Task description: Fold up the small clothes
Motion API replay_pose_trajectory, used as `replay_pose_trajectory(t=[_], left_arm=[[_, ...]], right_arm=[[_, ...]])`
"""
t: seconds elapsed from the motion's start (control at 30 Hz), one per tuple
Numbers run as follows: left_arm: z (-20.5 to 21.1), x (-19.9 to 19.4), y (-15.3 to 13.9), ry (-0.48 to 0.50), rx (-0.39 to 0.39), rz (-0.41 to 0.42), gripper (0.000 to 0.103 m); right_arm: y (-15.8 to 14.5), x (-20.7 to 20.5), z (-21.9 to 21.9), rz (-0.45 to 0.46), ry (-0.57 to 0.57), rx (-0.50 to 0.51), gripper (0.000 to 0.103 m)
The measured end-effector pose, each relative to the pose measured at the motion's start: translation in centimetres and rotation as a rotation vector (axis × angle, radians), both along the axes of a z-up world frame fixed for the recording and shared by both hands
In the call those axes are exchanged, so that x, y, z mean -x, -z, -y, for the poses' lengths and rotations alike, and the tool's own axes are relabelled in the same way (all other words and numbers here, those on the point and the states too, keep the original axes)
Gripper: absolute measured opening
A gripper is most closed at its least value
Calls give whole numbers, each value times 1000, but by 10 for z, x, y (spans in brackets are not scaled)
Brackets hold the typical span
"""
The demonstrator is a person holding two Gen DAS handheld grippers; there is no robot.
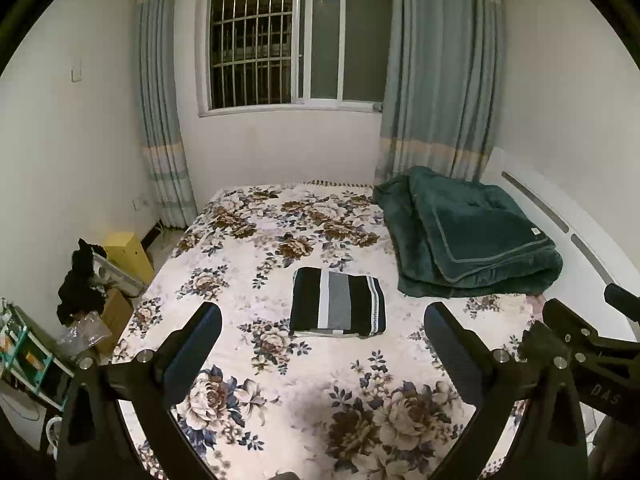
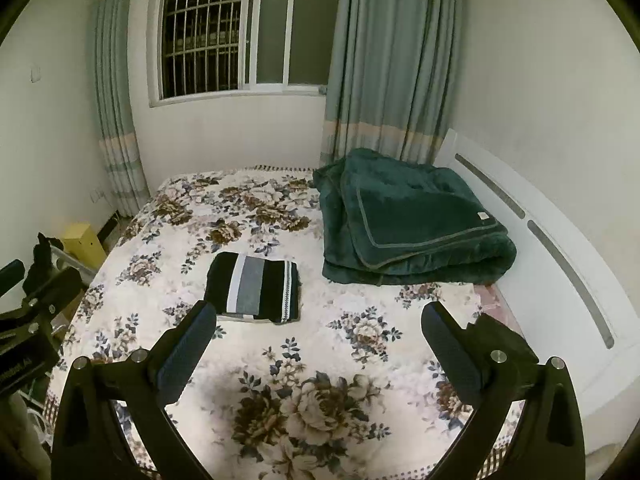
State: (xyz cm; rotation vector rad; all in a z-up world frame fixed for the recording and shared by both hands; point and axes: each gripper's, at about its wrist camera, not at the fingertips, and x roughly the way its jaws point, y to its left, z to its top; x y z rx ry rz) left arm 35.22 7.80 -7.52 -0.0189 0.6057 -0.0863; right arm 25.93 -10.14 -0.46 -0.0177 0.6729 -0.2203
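The folded striped garment (image 1: 338, 303) lies flat mid-bed (image 1: 248, 248), stripes running toward the window, touching nothing else. My left gripper (image 1: 322, 338) and right gripper (image 2: 319, 336) hover wide apart, empty. Garment type indeterminate. Green blanket (image 1: 472, 236) sits beside it, apart.

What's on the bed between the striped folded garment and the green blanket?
Nothing: only bare floral bedspread separates the striped folded garment from the green blanket. They lie apart, and the gap shows in both wrist views.
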Motion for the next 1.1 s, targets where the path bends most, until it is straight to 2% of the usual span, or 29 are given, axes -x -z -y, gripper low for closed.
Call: replay_pose_trajectory(t=[0.33,1.1], left_arm=[[-3,21,-9,-28,12,11,103],[-4,29,-13,-33,5,31,103]], right_arm=[[-16,17,3,28,-9,-15,103],[-18,20,-3,21,-24,-31,103]])
